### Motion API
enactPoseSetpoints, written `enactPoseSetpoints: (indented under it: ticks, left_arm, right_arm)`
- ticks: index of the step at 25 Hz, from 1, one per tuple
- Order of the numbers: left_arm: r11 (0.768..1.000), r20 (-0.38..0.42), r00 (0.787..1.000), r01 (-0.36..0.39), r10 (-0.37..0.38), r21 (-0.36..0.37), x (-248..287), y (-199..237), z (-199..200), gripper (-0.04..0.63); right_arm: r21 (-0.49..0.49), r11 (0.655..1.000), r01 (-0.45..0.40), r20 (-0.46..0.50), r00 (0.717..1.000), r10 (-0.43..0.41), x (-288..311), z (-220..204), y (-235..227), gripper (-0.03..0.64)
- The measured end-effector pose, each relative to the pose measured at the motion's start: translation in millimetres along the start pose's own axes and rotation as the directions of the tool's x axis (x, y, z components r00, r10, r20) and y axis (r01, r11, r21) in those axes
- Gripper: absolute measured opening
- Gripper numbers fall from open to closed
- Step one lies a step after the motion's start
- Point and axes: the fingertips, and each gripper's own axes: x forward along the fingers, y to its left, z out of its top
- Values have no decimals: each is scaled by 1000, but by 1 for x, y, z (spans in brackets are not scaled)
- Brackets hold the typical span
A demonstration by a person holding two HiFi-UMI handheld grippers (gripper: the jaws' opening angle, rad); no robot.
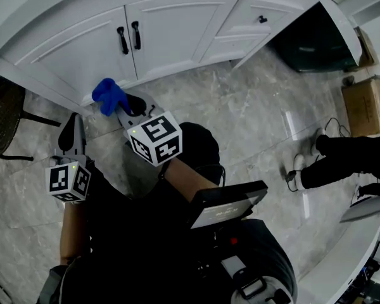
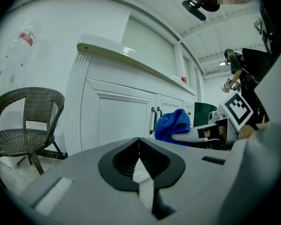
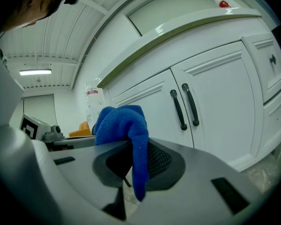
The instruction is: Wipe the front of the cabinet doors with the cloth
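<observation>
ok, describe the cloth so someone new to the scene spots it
Find the white panelled cabinet with two black bar handles side by side. In front of its base, the right hand-held gripper pinches a bright blue fluffy cloth. It is the only blue, soft thing there.

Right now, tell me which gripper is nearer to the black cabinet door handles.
Right. The right gripper, shut on the blue cloth, is close in front of the handles. The left gripper, shut and empty, hangs farther back and off to their left.
</observation>
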Motion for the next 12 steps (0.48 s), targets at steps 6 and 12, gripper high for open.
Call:
enactPoseSetpoints:
  ticks: [6, 12]
  left_arm:
    - [1000, -9, 1000, 24, -24, -7, -1, -7, -1, 3]
    - [1000, -10, 1000, 24, -24, 13, 2, -5, 2, 3]
  right_arm:
    - [18, 999, 46, -4, 999, -46, -13, -4, -7, 49]
    - [29, 999, 37, 13, 999, -38, -9, 0, -9, 49]
